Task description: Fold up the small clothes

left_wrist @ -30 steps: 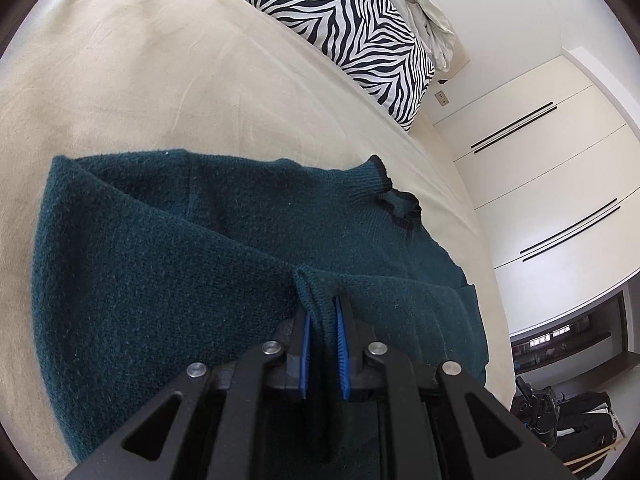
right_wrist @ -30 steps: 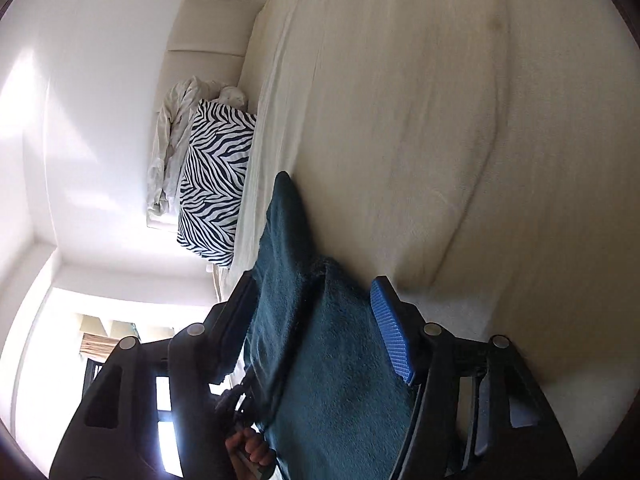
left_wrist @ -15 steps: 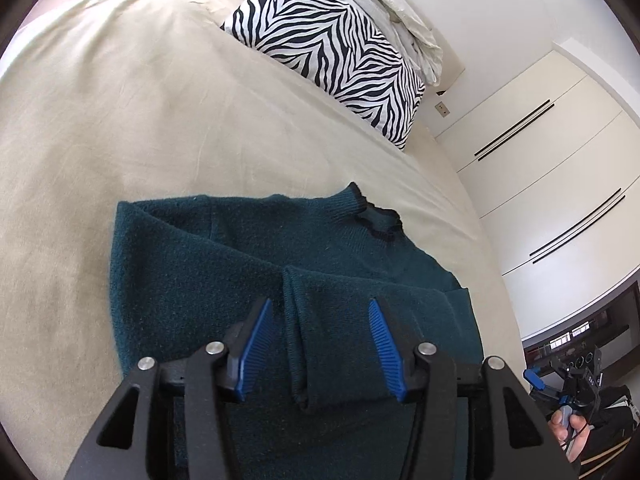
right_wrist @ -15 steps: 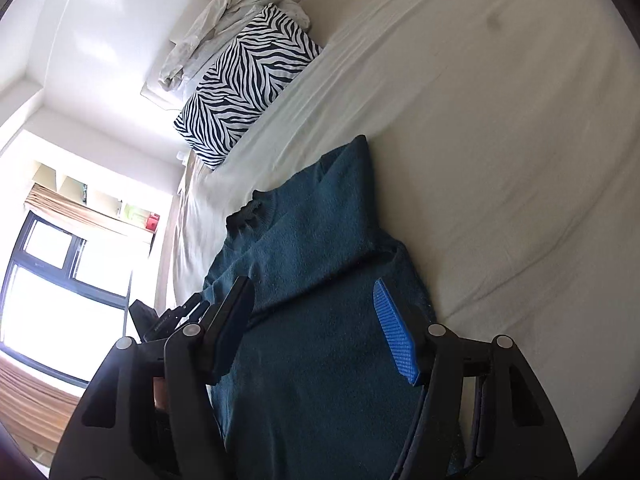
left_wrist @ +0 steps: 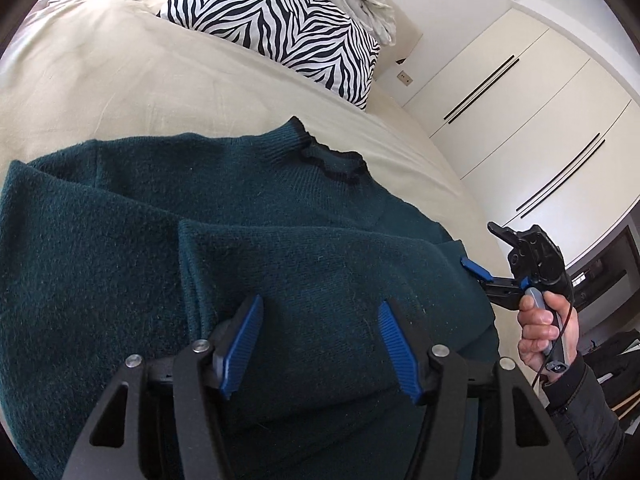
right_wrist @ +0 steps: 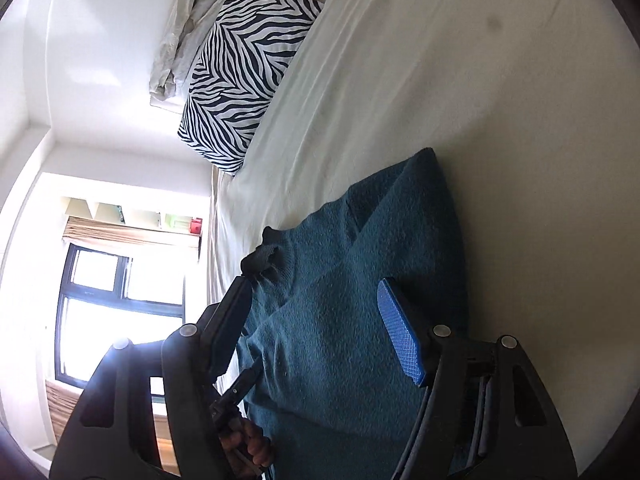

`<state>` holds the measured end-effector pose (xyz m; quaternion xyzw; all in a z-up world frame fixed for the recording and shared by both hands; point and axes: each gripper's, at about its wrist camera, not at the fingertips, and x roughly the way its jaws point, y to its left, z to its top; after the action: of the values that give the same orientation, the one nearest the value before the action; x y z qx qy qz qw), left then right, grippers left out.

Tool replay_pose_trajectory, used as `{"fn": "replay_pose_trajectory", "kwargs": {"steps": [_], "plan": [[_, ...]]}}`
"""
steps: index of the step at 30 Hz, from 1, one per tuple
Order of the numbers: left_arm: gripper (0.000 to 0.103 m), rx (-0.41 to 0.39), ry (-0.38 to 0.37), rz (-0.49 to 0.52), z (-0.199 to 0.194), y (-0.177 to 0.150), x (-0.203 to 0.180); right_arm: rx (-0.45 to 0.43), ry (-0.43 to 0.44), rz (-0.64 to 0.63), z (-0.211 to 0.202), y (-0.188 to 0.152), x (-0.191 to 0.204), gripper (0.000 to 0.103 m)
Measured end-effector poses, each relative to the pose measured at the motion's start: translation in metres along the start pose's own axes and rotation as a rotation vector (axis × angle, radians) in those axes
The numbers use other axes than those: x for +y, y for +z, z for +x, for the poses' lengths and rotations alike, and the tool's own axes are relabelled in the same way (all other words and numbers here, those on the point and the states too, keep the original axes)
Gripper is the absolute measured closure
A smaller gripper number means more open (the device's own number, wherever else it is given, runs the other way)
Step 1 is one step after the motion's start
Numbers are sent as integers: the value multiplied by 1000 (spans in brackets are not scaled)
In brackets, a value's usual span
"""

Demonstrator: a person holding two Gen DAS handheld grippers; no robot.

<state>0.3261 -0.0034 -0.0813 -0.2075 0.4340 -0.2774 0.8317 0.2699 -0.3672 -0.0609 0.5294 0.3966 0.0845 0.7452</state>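
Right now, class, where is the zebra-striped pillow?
In the left wrist view the zebra-striped pillow lies at the bed's far end, beyond the teal sweater, beside crumpled white bedding.

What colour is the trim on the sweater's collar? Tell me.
Black, on the dark teal sweater's collar trim; clearest in the left wrist view.

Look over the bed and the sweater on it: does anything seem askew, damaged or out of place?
Nothing damaged or spilled. The teal sweater lies on the beige bed sheet with one sleeve folded across its front. The one untidy spot is crumpled white bedding bunched behind the zebra pillow.
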Motion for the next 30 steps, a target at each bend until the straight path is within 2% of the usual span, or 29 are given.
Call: {"fn": "replay_pose_trajectory", "kwargs": {"steps": [2,4,11,16,19,23,25,30], "plan": [[41,-9,1,14,1,-3,0,17,5,42,12,10,-14,39],[41,-16,6,27,1,-6,-1,29,23,27,17,9,-19,40],[41,-13,-14,8,3,-4,2,152,37,-63,-11,-40,-23,39],[41,9,13,10,-14,-15,-4,136,42,-44,-43,-68,-37,40],[41,38,39,28,-33,-28,-9,82,26,-26,-69,-80,-43,39],[39,75,86,-8,-72,-59,-9,-8,-32,-4,-105,-103,-49,39],[39,77,96,-16,-97,-82,-9,-14,-58,-23,-121,-124,-48,38],[28,75,82,-90,-162,-148,-9,-9,-137,-117,-172,-197,-42,38]]}}
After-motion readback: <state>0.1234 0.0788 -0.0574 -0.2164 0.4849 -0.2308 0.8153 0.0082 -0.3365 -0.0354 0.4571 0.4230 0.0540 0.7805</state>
